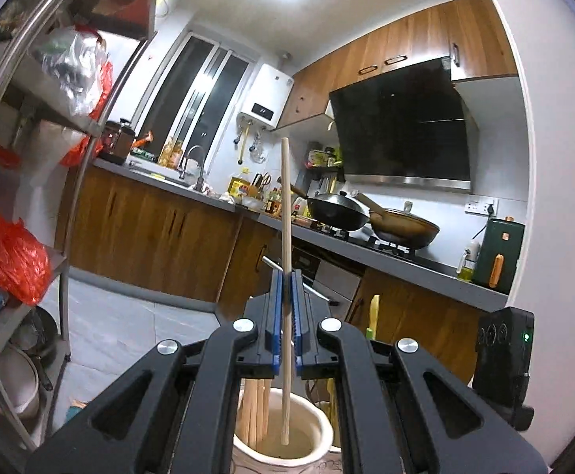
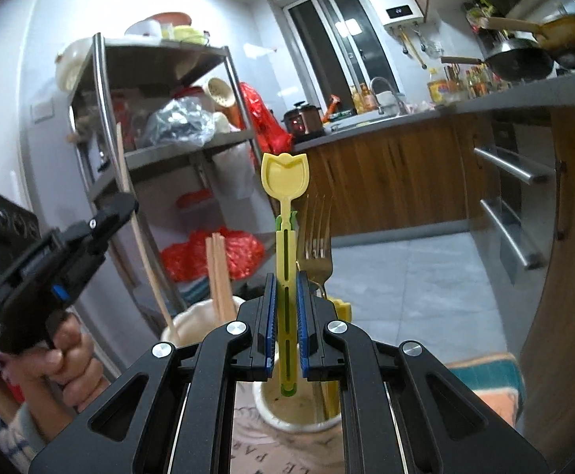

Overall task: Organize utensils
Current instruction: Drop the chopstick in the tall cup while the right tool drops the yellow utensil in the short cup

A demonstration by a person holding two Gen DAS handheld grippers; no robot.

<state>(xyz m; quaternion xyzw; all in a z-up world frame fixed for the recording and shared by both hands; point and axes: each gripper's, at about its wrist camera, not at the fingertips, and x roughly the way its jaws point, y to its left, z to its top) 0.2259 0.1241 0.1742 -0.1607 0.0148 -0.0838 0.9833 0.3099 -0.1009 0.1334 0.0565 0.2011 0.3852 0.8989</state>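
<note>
Over the two cream holders, my left tongs point(image 1: 286, 292) clench a chopstick point(image 1: 285, 205), right tongs point(image 2: 286, 296) grasp the yellow spoon point(image 2: 284, 181); lowering both in comes next, I'd say.

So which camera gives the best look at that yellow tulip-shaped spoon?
The right wrist view: the yellow spoon stands upright, clamped in the right gripper, bowl and handle fully visible. The left wrist view shows only a yellow sliver beside the left gripper.
</note>
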